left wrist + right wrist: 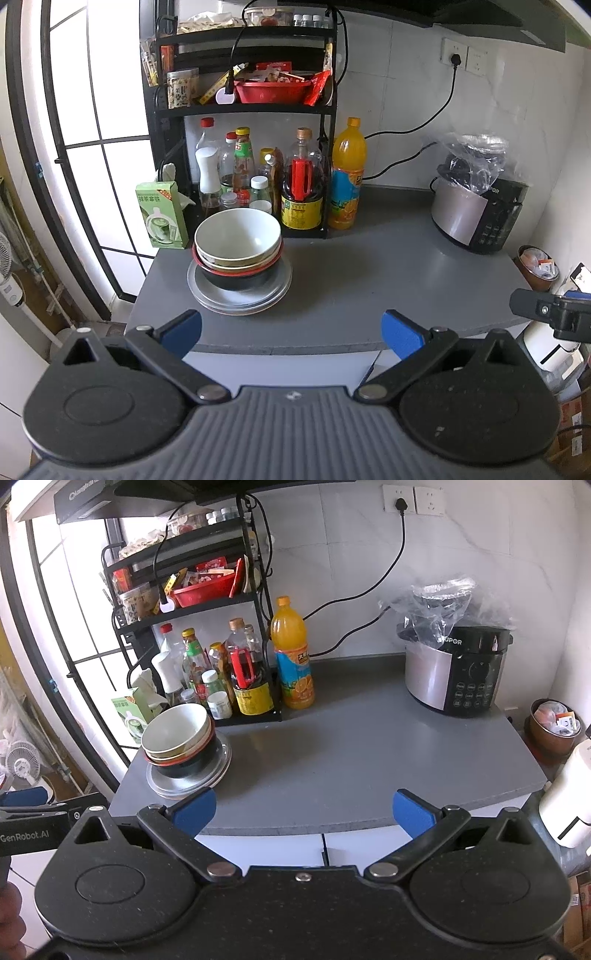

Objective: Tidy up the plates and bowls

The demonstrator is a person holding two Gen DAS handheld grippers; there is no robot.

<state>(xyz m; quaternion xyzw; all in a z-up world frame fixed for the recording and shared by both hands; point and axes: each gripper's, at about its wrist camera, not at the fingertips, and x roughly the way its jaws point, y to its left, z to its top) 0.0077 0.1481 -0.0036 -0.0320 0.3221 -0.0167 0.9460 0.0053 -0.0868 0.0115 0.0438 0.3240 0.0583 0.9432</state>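
Note:
A stack of bowls [237, 236] with a white bowl on top, then a tan one, a red-rimmed one and a black one, sits on a stack of grey plates [240, 297] at the left of the grey counter [369, 280]. The same bowls [175, 731] and plates [188, 779] show at the left in the right wrist view. My left gripper [291, 332] is open and empty, held near the counter's front edge, just right of the stack. My right gripper [304, 810] is open and empty at the front edge, right of the stack.
A black rack [243, 107] with sauce bottles [301, 188] stands behind the stack, an orange juice bottle [347, 173] beside it. A green tissue box [160, 214] is at the left. A rice cooker [458, 668] under a plastic bag stands at the back right, its cord running to a wall socket.

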